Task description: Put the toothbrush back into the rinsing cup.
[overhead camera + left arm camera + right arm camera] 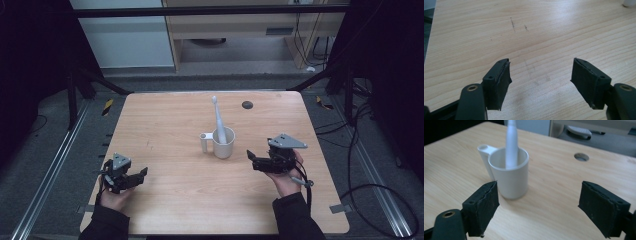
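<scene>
A white cup with a side handle tube stands upright near the middle of the wooden table. A white electric toothbrush leans inside it, head up. In the right gripper view the cup sits just ahead and left of the jaws, with the toothbrush rising from it. My right gripper is a short way right of the cup, open and empty. My left gripper rests near the front left of the table, open over bare wood, nothing between its pads.
A round cable hole lies in the table's far right part, also seen as a hole in the right gripper view. Faint pencil marks cross the wood ahead of the left jaws. Metal frame rails and cables surround the table.
</scene>
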Demonstrator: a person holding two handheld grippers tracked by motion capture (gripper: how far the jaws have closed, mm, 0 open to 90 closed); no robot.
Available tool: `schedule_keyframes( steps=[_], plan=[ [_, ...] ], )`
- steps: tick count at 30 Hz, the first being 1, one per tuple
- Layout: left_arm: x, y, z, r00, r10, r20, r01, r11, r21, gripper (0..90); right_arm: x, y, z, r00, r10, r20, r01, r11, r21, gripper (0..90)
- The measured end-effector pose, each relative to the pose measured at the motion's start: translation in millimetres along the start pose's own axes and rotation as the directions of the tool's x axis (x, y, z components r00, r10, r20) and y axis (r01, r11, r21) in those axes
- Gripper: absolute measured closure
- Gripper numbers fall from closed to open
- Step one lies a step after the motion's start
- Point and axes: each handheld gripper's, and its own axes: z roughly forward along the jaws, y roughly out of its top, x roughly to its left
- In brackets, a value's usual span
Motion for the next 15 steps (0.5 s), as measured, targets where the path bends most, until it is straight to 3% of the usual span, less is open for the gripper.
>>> schedule_keyframes(
  steps=[7, 15],
  plan=[
    [1.0, -0.6, 0.1, 0.9999, -0.003, -0.010, 0.003, 1.0000, -0.002, 28.3, -14.4, -22.9, -13.6, 0.9996, 0.016, 0.022, -0.016, 0.999, 0.034, 16.2],
    [3.2, -2.5, 0.4, 0.9999, -0.005, -0.013, 0.005, 1.0000, 0.000, 27.7, -32.7, -57.0, -30.7, 0.9950, 0.035, 0.094, -0.042, 0.996, 0.075, 14.7]
  ],
)
